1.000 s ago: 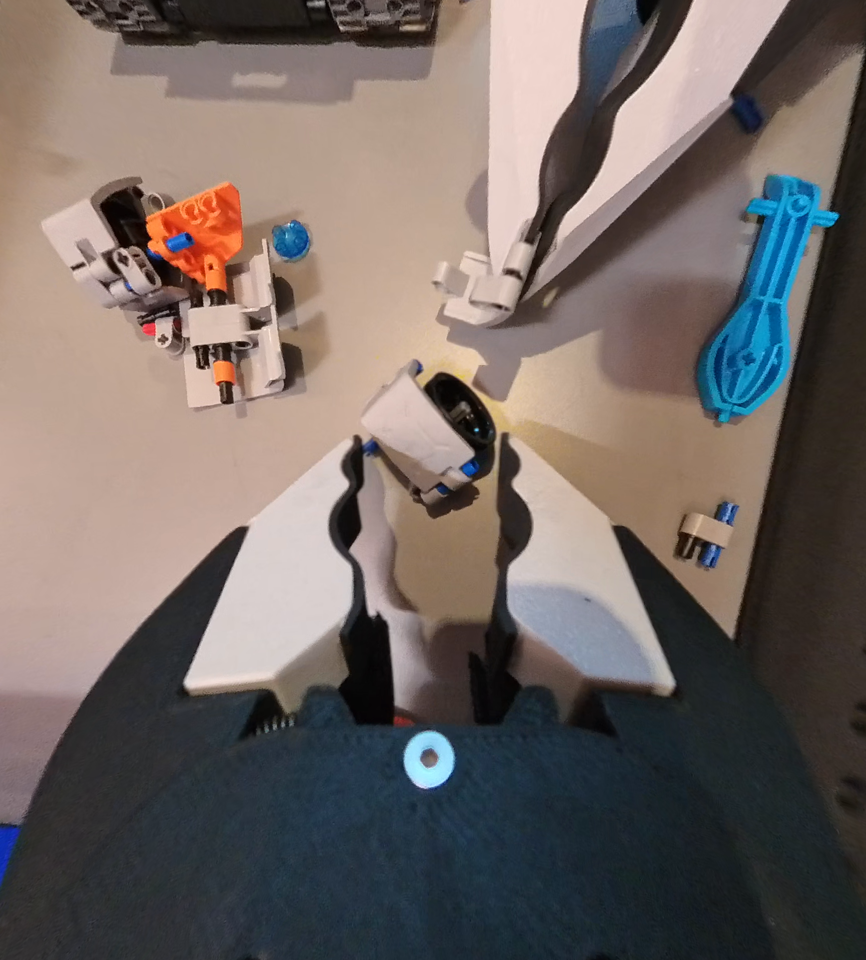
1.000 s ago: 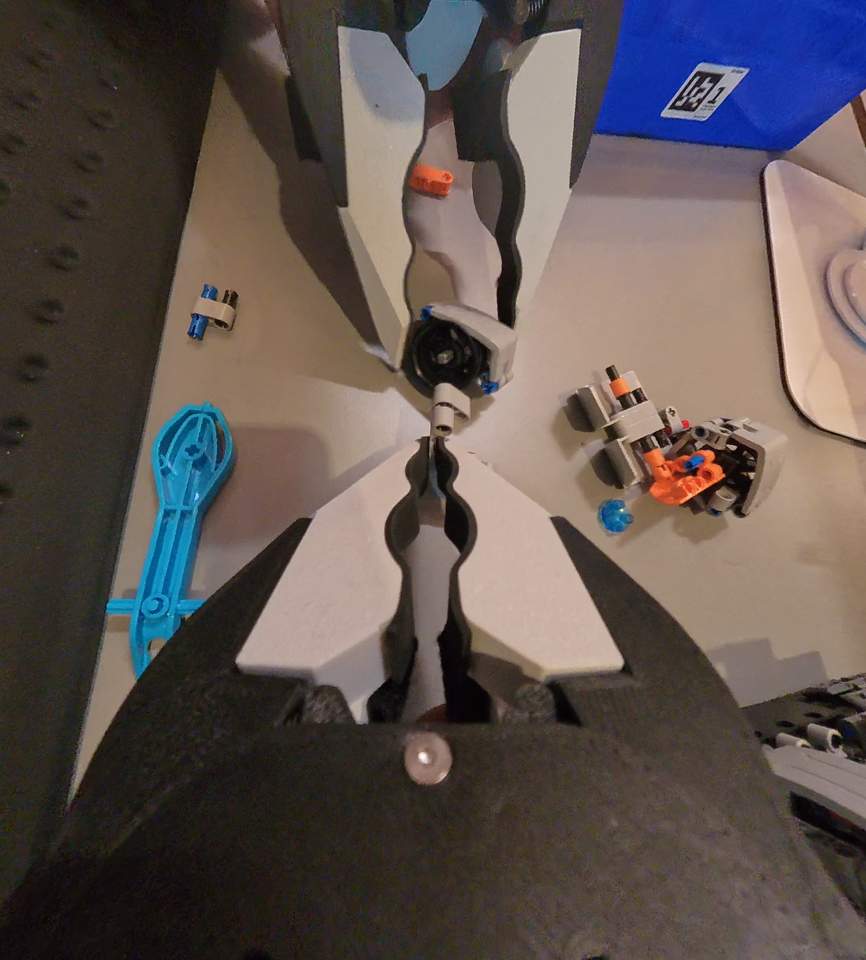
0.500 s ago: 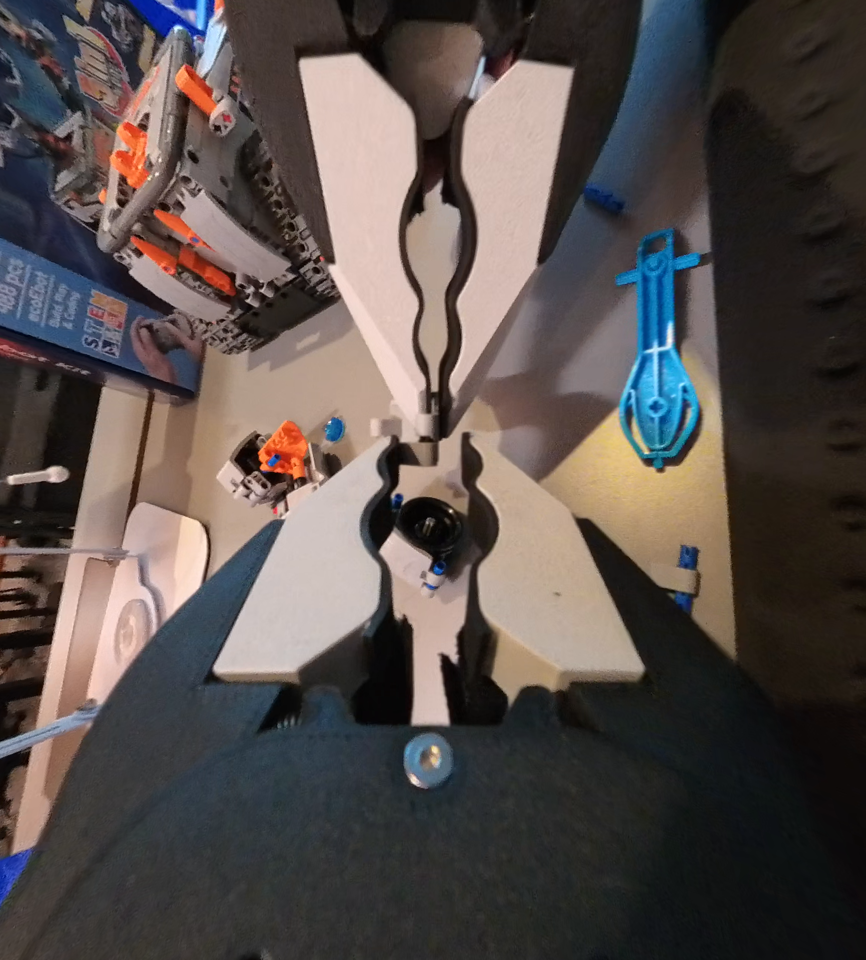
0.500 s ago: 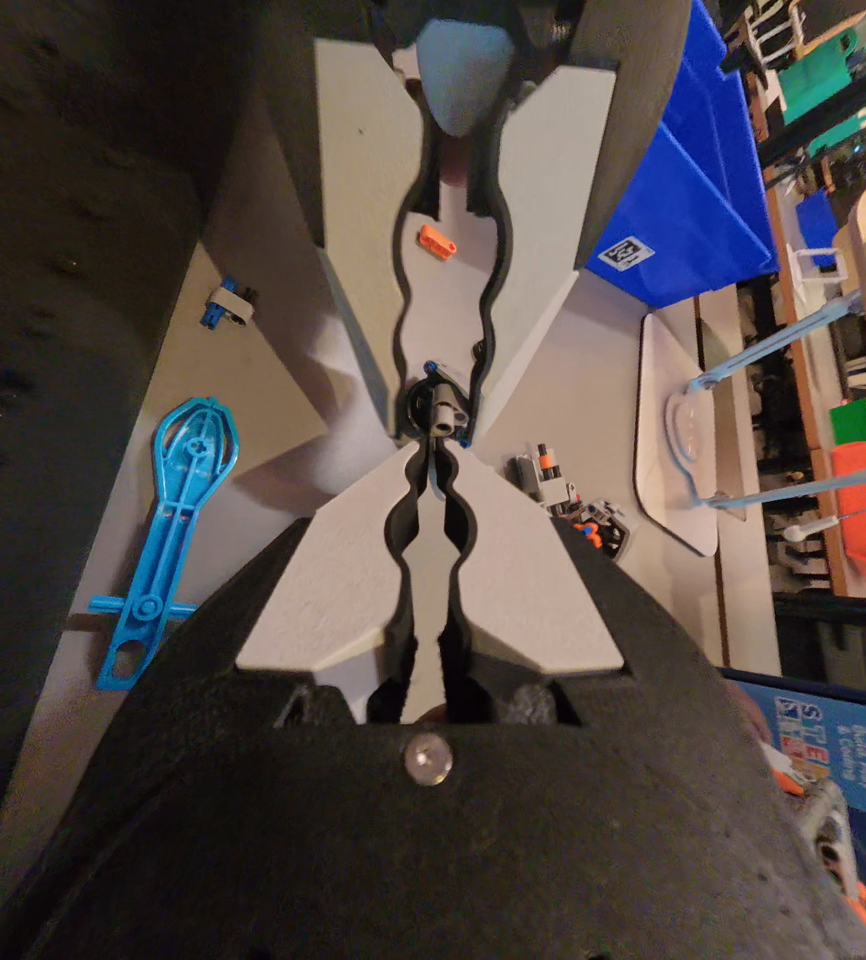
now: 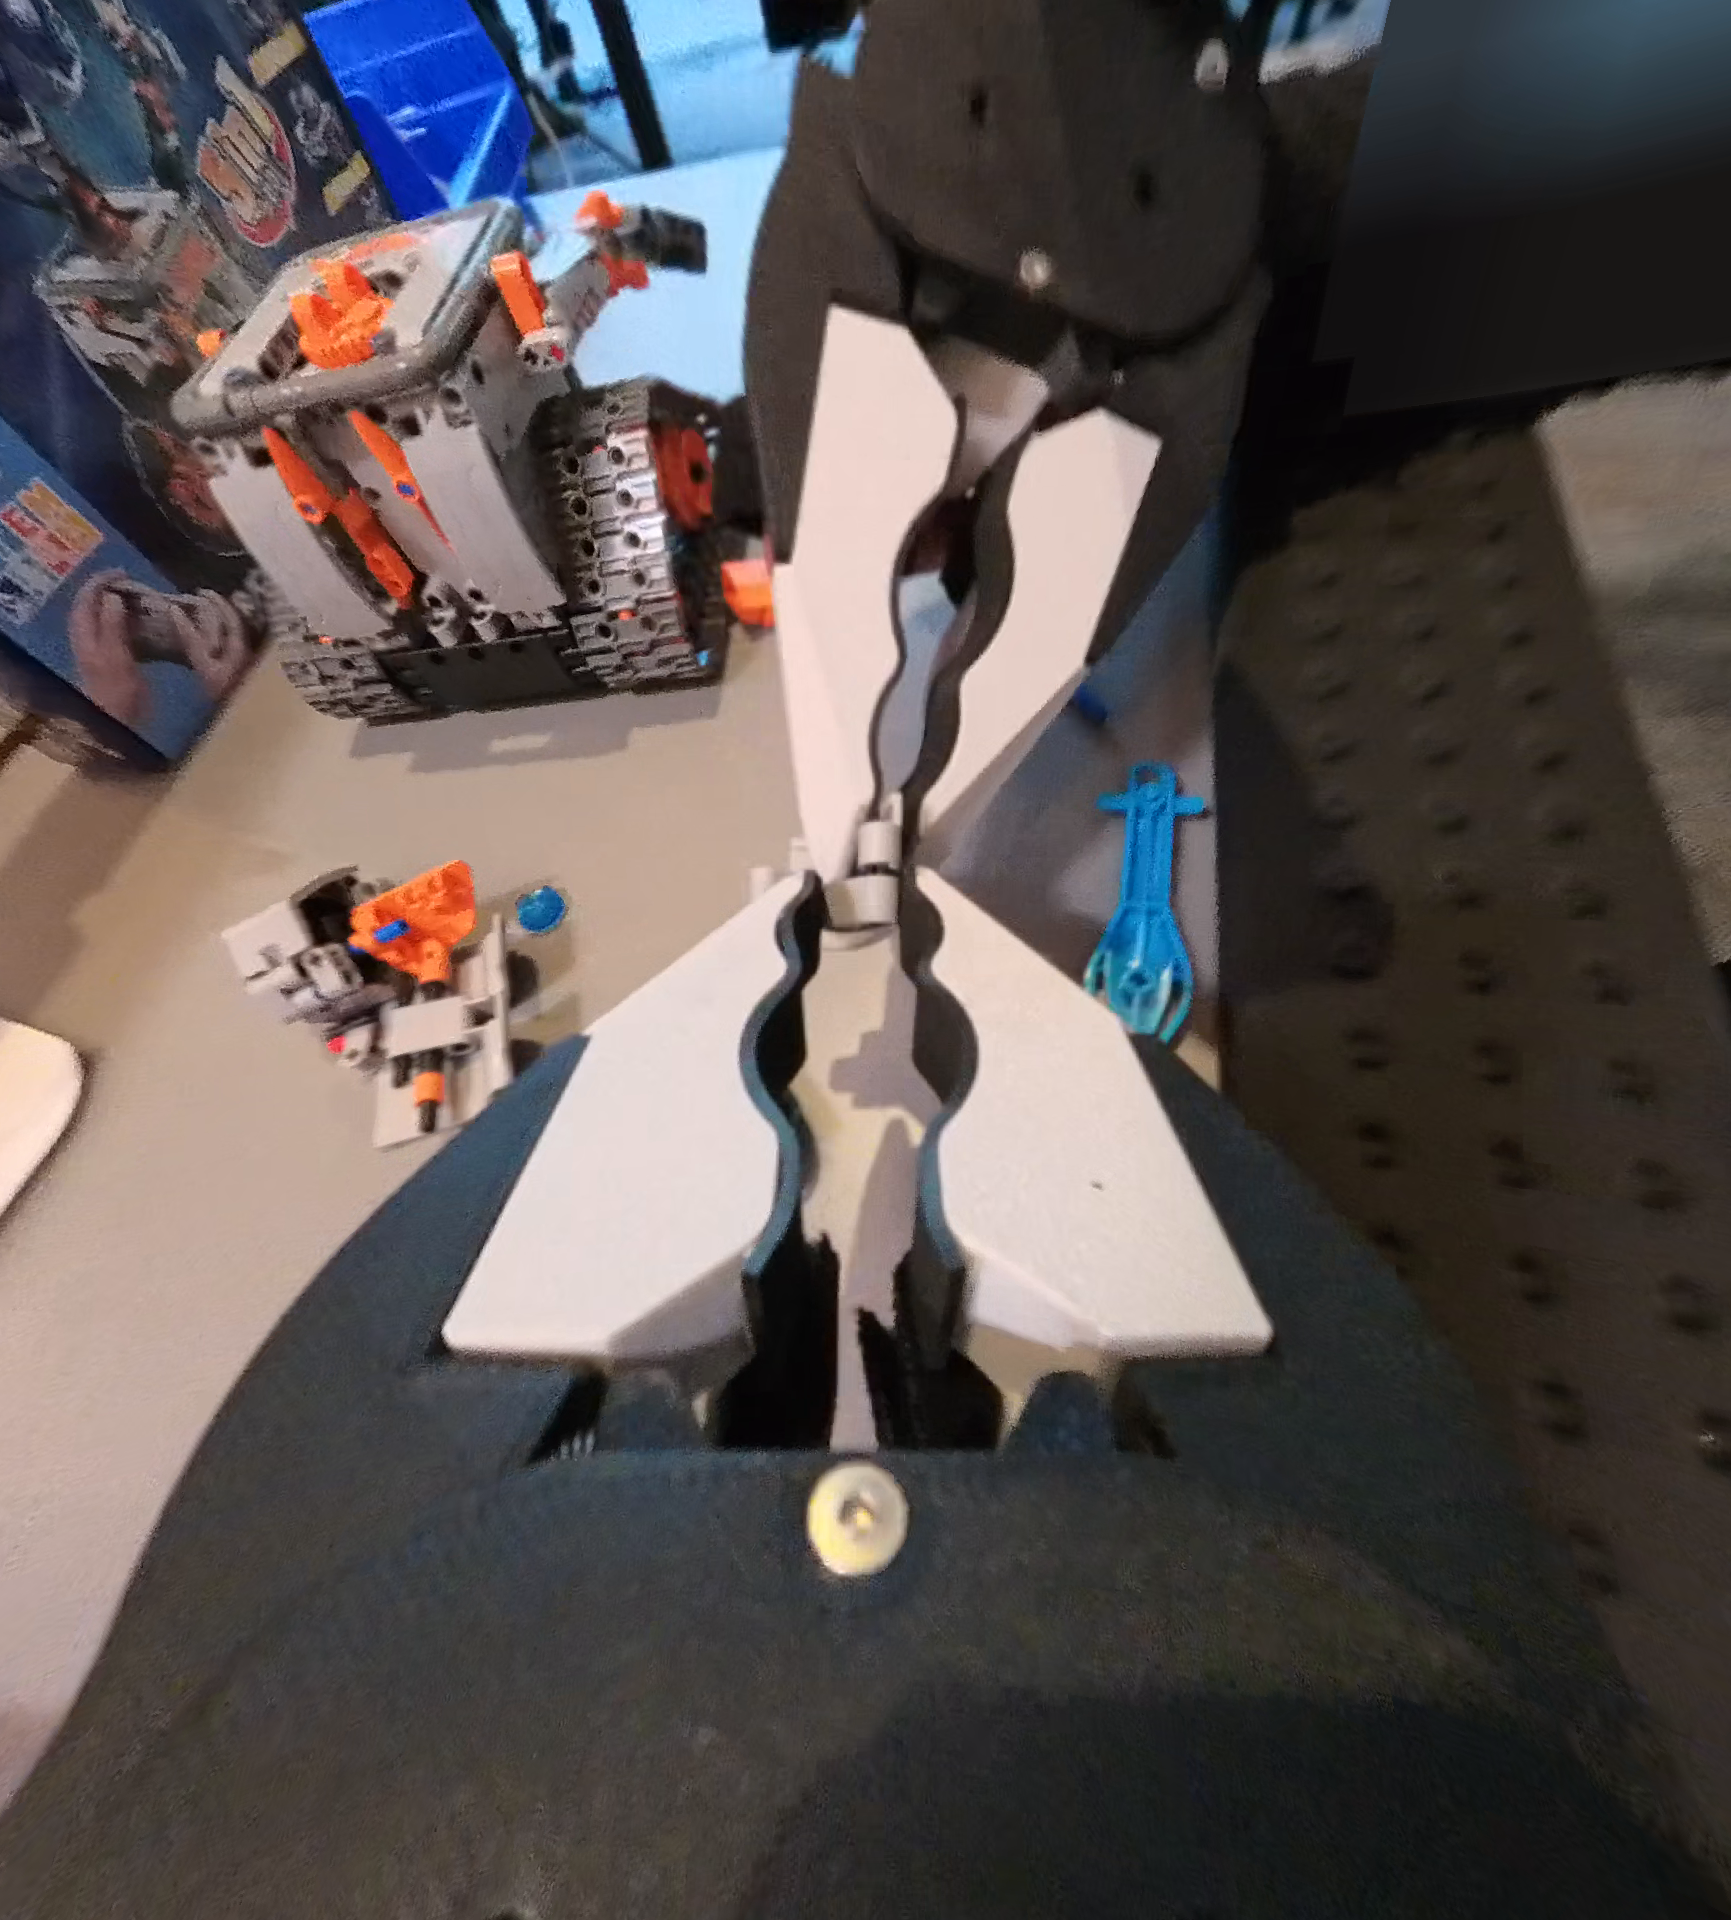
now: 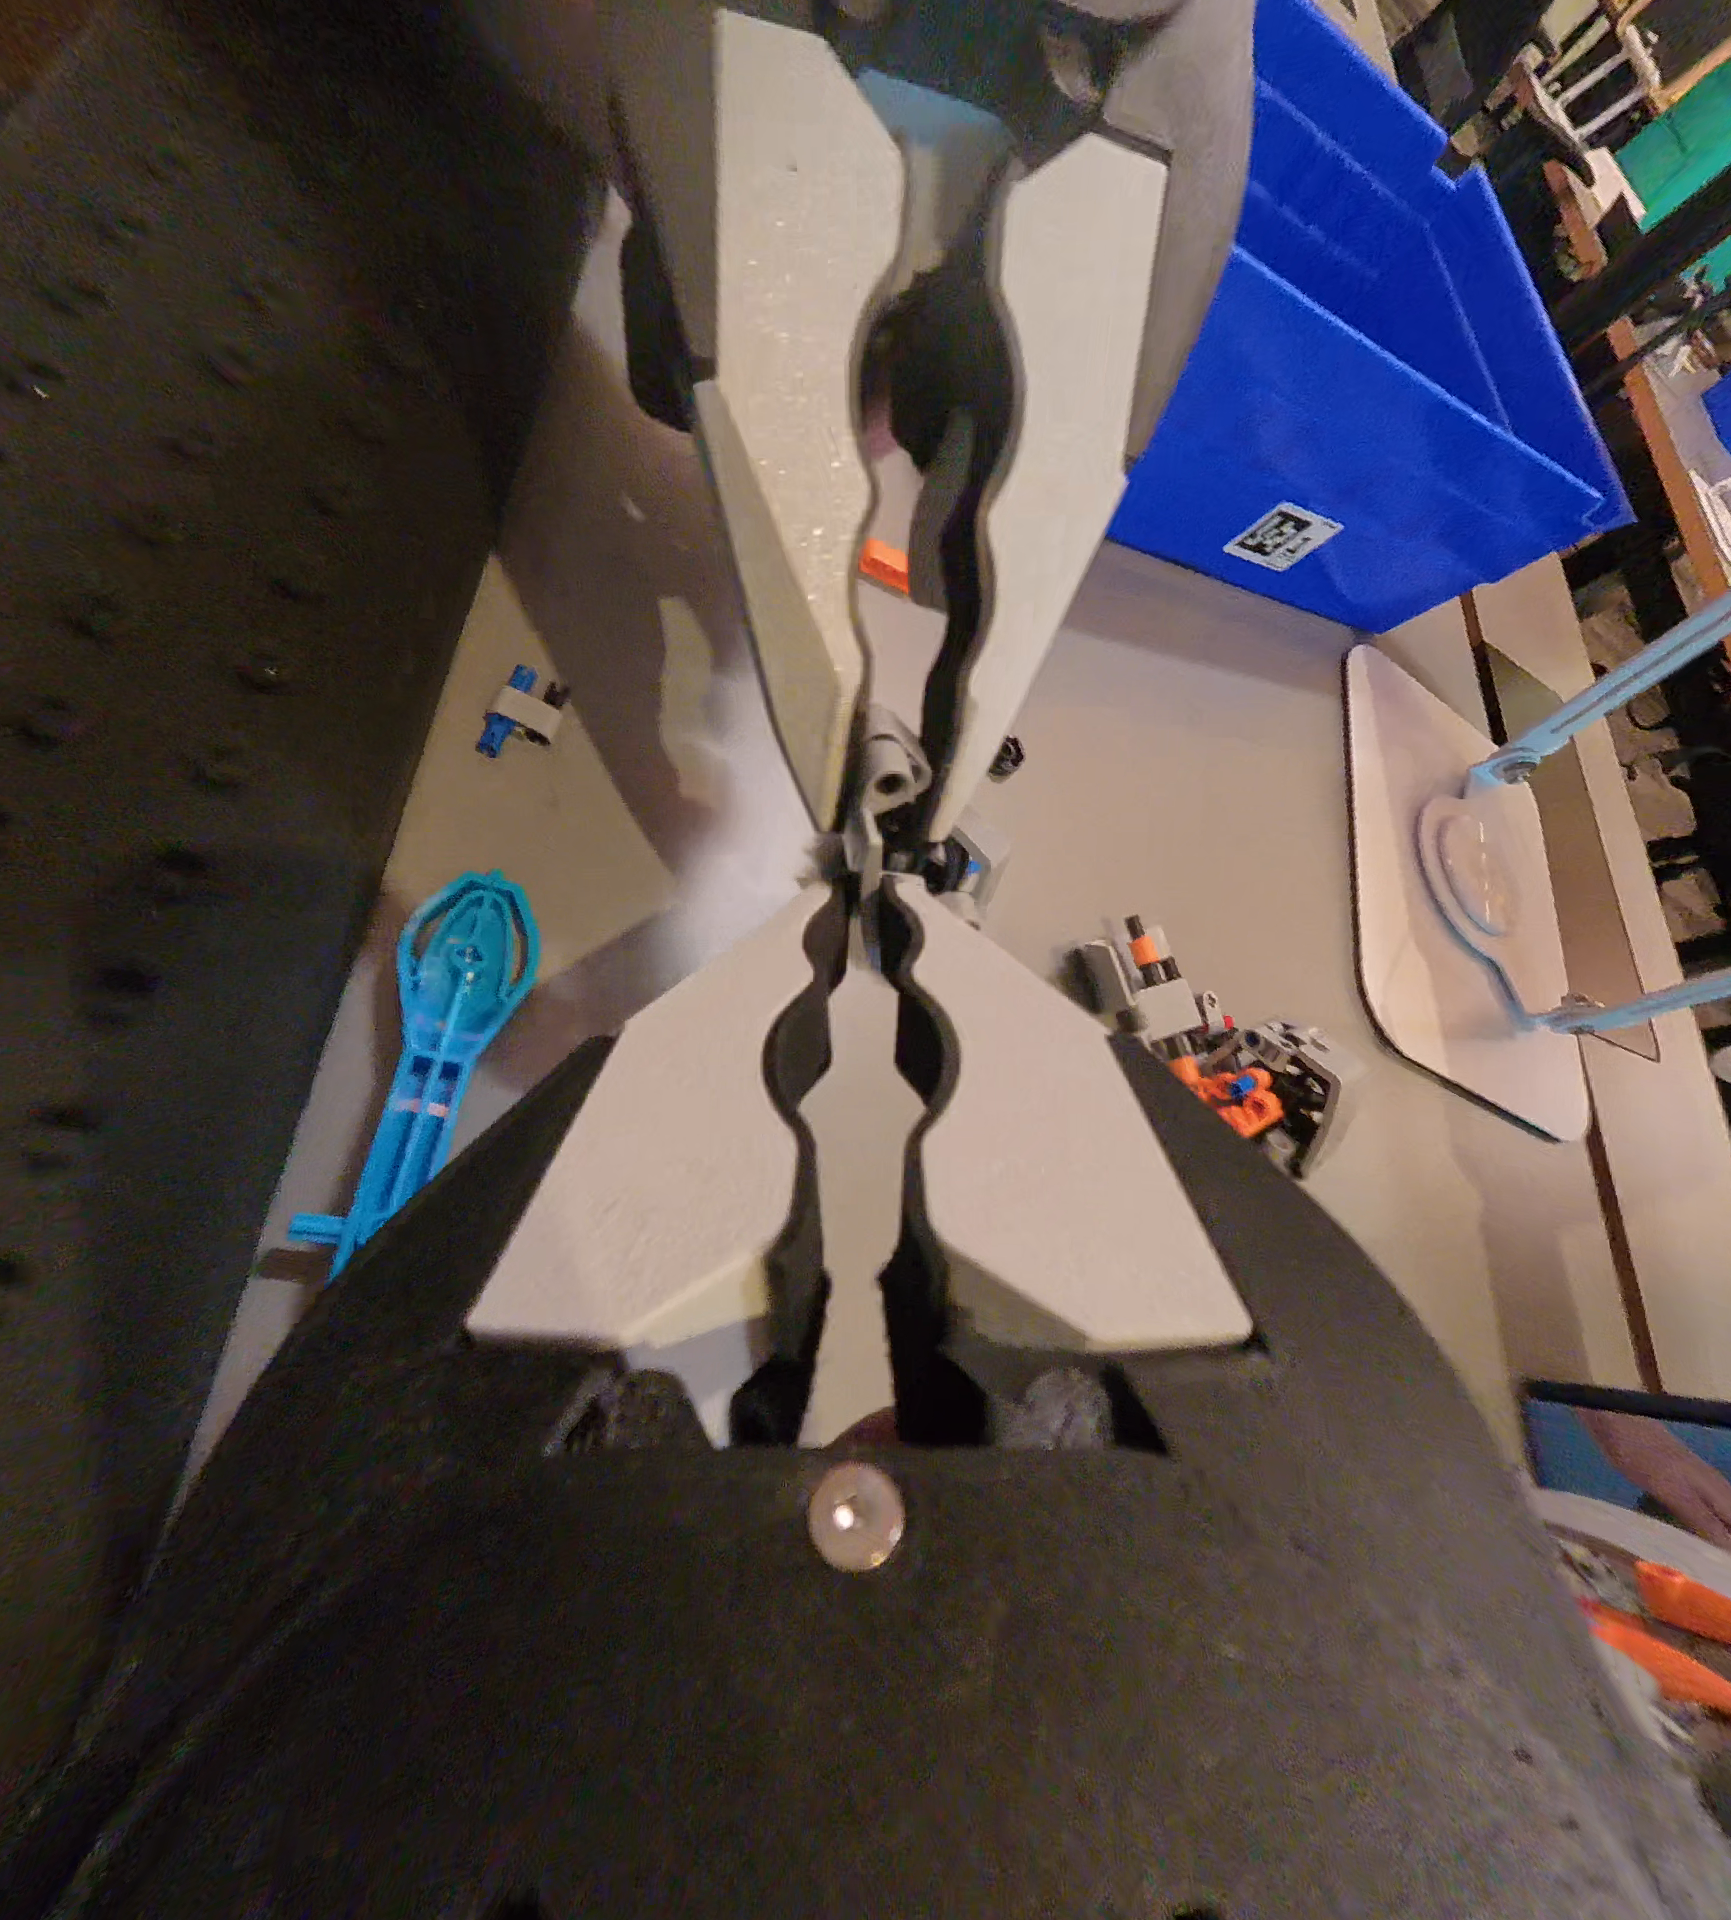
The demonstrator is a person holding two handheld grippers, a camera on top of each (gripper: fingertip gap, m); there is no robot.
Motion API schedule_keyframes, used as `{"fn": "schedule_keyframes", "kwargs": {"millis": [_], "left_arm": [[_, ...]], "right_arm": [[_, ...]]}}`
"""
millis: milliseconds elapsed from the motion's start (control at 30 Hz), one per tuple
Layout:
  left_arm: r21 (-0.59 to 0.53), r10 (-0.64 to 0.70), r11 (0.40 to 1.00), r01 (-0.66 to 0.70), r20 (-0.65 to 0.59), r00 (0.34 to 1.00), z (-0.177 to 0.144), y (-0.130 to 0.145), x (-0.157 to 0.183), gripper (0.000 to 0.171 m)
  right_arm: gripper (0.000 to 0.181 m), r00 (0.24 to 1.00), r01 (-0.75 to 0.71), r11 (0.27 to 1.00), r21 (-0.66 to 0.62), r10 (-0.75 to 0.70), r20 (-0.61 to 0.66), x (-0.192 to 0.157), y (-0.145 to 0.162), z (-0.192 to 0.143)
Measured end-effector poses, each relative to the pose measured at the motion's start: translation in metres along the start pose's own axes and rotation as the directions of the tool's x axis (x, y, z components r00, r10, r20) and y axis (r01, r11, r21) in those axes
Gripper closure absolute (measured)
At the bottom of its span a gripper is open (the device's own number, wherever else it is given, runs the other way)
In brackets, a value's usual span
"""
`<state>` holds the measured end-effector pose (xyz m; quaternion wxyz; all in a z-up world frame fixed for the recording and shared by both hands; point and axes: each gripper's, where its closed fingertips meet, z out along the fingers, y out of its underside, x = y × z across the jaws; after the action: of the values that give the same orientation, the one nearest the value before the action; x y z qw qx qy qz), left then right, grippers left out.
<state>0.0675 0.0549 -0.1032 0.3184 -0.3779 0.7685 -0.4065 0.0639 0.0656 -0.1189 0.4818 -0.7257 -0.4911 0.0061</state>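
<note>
My left gripper (image 5: 856, 894) is shut on a grey-and-black wheel assembly (image 5: 856, 916) and holds it above the table. In the right wrist view the left gripper (image 6: 887, 810) comes down from the top, and the assembly (image 6: 970, 862) shows under its tips. My right gripper (image 6: 866, 894) is shut on a small grey connector (image 6: 892, 774). The two grippers meet tip to tip. In the left wrist view the right gripper (image 5: 882, 821) presses the connector (image 5: 876, 840) against the held assembly. How the two parts sit together is hidden by the fingers.
On the tan table lie a blue tool (image 5: 1141, 935), a grey-and-orange sub-assembly (image 5: 393, 977) and a round blue stud (image 5: 539, 909). A tracked model (image 5: 456, 499) and a printed box (image 5: 9, 436) stand behind. A blue bin (image 6: 1360, 364), a white tray (image 6: 1443, 883) and a black perforated mat (image 5: 1515, 1039) border the table. Only a small space, under 4 cm, lies between the two pairs of fingers.
My left gripper closed on the wheel assembly and lifted it off the table. My right gripper, holding the connector throughout, rose too and brought it against the assembly. Both views tilted up.
</note>
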Motion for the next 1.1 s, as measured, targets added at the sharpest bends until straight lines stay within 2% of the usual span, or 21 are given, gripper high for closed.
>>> {"fn": "schedule_keyframes", "kwargs": {"millis": [67,133,167,233,367,433,533,600,667,700,767,933,1100], "left_arm": [[0.031,-0.056,0.998,0.057,-0.035,0.998,-0.002,-0.003,0.000,0.158],[0.039,-0.070,0.997,0.072,-0.047,0.996,-0.004,-0.004,-0.002,0.152],[0.035,-0.068,0.997,0.069,-0.030,0.997,-0.004,-0.004,-0.005,0.144],[0.021,-0.033,0.999,0.033,0.000,0.999,-0.005,-0.002,-0.008,0.141],[-0.034,0.089,0.996,-0.086,0.106,0.990,-0.009,0.000,-0.020,0.125],[-0.091,0.226,0.973,-0.214,0.159,0.961,-0.012,-0.001,-0.022,0.122],[-0.206,0.443,0.886,-0.415,0.116,0.889,-0.009,0.005,-0.004,0.127],[-0.274,0.509,0.832,-0.483,0.028,0.860,-0.003,0.018,0.012,0.129],[-0.302,0.564,0.791,-0.532,0.022,0.825,0.001,0.023,0.019,0.140],[-0.314,0.572,0.780,-0.542,0.006,0.820,0.002,0.027,0.023,0.152],[-0.320,0.594,0.767,-0.556,0.028,0.804,0.005,0.028,0.023,0.157],[-0.323,0.551,0.806,-0.496,0.104,0.828,0.003,0.027,0.016,0.164],[-0.250,0.313,0.932,-0.261,0.193,0.930,-0.005,0.022,-0.001,0.164]], "right_arm": [[0.181,0.996,-0.075,0.997,0.033,0.073,0.045,-0.002,-0.004,-0.001],[0.181,0.970,-0.222,0.972,0.078,0.211,0.121,-0.002,-0.010,-0.004],[0.181,0.945,-0.301,0.948,0.100,0.283,0.162,0.000,-0.012,-0.006],[0.181,0.878,-0.448,0.886,0.122,0.410,0.247,0.003,-0.015,-0.010],[0.181,0.748,-0.614,0.785,0.079,0.547,0.376,0.001,-0.011,-0.013],[0.181,0.746,-0.588,0.809,0.009,0.538,0.391,-0.010,-0.003,-0.010],[0.181,0.760,-0.521,0.850,-0.077,0.503,0.411,-0.030,0.003,-0.004],[0.181,0.759,-0.494,0.864,-0.102,0.485,0.434,-0.039,0.002,-0.002],[0.181,0.758,-0.471,0.875,-0.116,0.468,0.453,-0.046,0.002,-0.001],[0.181,0.755,-0.467,0.877,-0.117,0.464,0.464,-0.048,0.001,-0.001],[0.181,0.755,-0.454,0.883,-0.122,0.453,0.474,-0.052,0.001,-0.002],[0.179,0.768,-0.487,0.870,-0.076,0.468,0.437,-0.040,-0.003,-0.001],[0.160,0.811,-0.514,0.858,0.016,0.480,0.335,-0.012,-0.007,-0.005]]}}
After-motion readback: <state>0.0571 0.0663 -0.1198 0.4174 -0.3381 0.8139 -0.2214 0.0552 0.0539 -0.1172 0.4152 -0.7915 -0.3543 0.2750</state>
